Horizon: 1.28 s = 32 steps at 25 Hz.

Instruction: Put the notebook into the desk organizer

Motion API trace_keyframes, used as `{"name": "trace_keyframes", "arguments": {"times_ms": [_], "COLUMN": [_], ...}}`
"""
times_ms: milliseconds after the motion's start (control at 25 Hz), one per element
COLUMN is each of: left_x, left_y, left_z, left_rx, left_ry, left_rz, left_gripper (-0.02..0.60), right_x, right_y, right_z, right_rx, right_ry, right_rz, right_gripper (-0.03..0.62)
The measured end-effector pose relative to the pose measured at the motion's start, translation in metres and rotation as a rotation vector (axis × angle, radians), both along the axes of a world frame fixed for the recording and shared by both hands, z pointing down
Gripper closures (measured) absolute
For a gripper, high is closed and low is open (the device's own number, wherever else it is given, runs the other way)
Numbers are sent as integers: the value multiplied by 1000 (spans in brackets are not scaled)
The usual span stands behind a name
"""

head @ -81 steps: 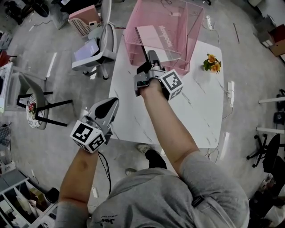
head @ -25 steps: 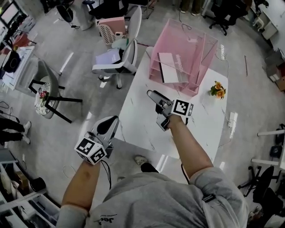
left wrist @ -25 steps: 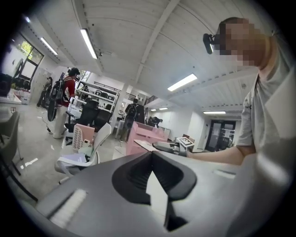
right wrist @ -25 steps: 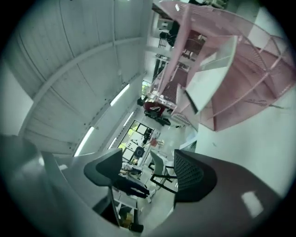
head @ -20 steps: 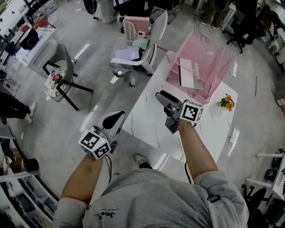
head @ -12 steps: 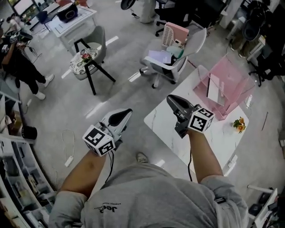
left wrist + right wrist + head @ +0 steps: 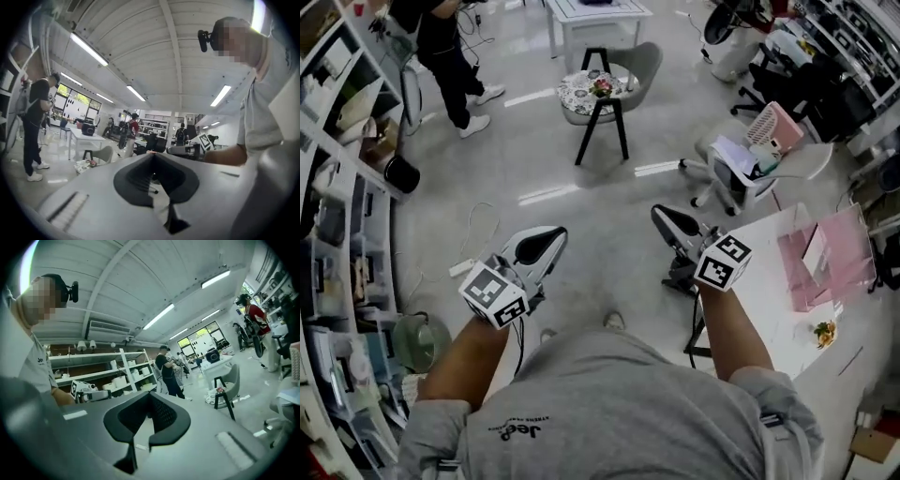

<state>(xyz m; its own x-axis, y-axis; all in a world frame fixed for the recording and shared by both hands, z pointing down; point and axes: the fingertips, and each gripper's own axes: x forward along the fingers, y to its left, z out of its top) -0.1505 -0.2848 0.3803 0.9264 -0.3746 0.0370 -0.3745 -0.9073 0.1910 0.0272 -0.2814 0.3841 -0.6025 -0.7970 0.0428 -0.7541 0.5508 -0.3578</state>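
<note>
At right, white table (image 7: 780,321) with pink organizer (image 7: 836,251); shelving (image 7: 337,216) opposite.

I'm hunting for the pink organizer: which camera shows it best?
The head view: the pink organizer stands on the white table at the right edge, notebook inside. Neither gripper view plainly shows it.

Left claw (image 7: 555,233) shut, right (image 7: 662,216) just closed empty

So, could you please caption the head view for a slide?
Notebook in pink organizer on the table; left gripper and just-closed right gripper, both empty, over the floor.
</note>
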Motion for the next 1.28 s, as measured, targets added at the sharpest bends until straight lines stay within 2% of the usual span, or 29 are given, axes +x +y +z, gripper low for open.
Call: {"name": "trace_keyframes", "arguments": {"times_ms": [120, 280, 440, 600, 720, 880, 1280], "left_x": [-70, -140, -195, -233, -248, -252, -244], "left_y": [-2, -1, 6, 10, 10, 10, 7], "left_z": [2, 4, 5, 7, 9, 7, 8], "left_rx": [-9, -23, -8, -10, -14, -22, -18], "left_ry": [0, 7, 8, 11, 18, 18, 16], "left_rz": [-102, -214, -299, -359, -380, -382, -347], "left_gripper": [525, 525, 525, 525, 525, 525, 525], "right_x": [-65, -131, -185, -222, -238, -247, -239], "right_y": [-19, -35, -42, -43, -42, -40, -42], "right_z": [-3, 1, 7, 12, 17, 21, 19], "right_rx": [5, 11, 7, 10, 3, -7, 8], "right_ry": [46, 77, 111, 146, 160, 164, 205], "right_rz": [-80, -162, -226, -270, -289, -295, -269], "right_gripper": [592, 592, 592, 592, 592, 592, 592]}}
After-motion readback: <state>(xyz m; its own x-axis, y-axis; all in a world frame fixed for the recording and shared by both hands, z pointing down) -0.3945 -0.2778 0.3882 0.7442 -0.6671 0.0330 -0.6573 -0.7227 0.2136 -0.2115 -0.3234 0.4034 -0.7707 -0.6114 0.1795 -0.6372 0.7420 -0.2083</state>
